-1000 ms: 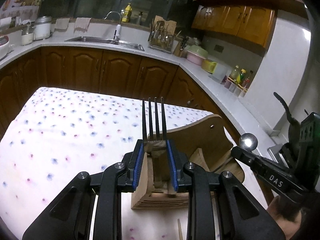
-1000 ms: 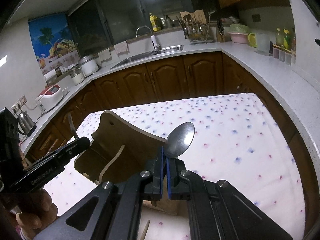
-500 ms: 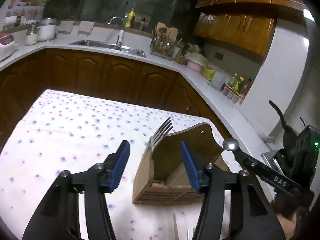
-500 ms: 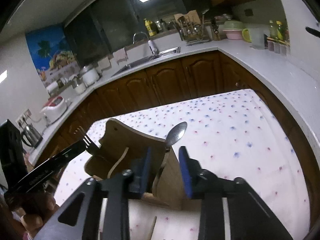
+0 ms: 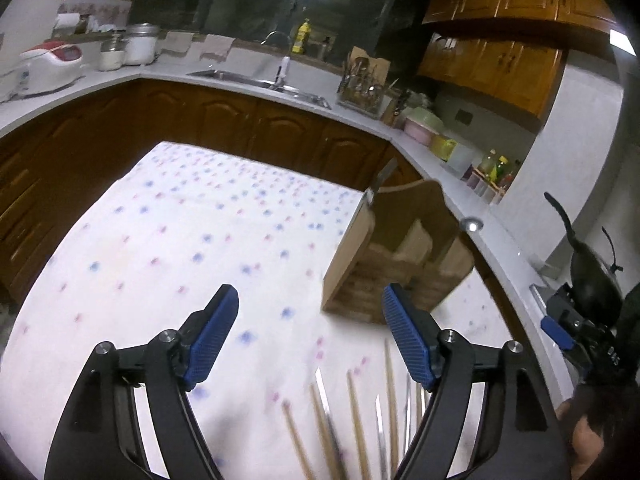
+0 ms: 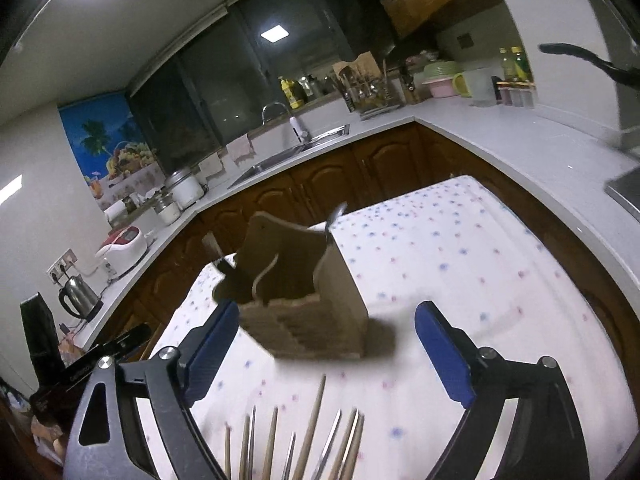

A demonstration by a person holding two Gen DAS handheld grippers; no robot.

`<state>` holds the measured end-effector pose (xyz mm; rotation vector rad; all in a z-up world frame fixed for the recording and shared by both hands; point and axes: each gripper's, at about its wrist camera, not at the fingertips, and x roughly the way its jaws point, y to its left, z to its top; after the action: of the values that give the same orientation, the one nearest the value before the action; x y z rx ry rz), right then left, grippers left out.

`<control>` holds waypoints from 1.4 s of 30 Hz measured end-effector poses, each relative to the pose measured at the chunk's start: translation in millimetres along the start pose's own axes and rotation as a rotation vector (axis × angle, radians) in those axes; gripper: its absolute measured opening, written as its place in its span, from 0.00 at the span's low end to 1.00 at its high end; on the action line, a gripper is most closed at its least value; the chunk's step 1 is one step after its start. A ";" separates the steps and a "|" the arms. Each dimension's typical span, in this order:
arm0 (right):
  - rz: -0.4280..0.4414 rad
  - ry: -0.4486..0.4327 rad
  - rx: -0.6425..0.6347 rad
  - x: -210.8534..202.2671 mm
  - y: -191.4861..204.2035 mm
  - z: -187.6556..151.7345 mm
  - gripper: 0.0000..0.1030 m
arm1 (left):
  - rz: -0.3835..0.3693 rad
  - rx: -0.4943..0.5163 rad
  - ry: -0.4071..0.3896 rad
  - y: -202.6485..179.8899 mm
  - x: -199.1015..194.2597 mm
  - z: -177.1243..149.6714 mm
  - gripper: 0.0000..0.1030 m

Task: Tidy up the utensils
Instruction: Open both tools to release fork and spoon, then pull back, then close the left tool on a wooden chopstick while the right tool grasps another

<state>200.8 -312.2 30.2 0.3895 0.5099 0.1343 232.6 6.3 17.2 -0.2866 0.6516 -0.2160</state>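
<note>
A wooden utensil holder (image 5: 352, 256) (image 6: 340, 300) stands on the flowered tablecloth (image 5: 180, 240). A fork (image 5: 382, 178) leans out of its left side and a spoon (image 5: 471, 224) (image 6: 336, 216) out of its right, both blurred. Several chopsticks and metal utensils (image 5: 352, 420) (image 6: 304, 436) lie loose on the cloth nearer than the holder. My left gripper (image 5: 310, 336) is back from the holder, its jaws opening with nothing between them. My right gripper (image 6: 328, 348) is also drawn back, its jaws opening and empty.
A white counter (image 6: 500, 140) wraps around the table, with a sink (image 5: 260, 78), a utensil rack (image 6: 368, 88), a kettle (image 6: 78, 300) and a rice cooker (image 5: 48, 64). A black pan (image 5: 592, 272) sits at the right. The tablecloth (image 6: 460, 260) stretches past the holder.
Both grippers let go, the left of the fork and the right of the spoon, which now stand in the holder. Both opened wide and pulled back, bringing the loose utensils into view.
</note>
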 end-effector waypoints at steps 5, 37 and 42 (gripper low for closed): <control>-0.024 -0.008 -0.010 -27.7 1.2 -31.0 0.88 | 0.006 -0.008 0.031 9.9 -16.2 -26.0 0.74; -0.100 0.076 -0.040 -56.4 2.2 -105.2 0.73 | 0.050 0.010 0.177 12.8 -19.7 -87.1 0.74; -0.103 0.132 -0.022 -40.1 -2.7 -111.1 0.56 | 0.067 0.019 0.229 12.0 -0.8 -93.6 0.72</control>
<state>110.7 -286.9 -41.9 0.3340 0.6570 0.0665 175.0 -0.4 -57.2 -0.2232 0.8839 -0.1918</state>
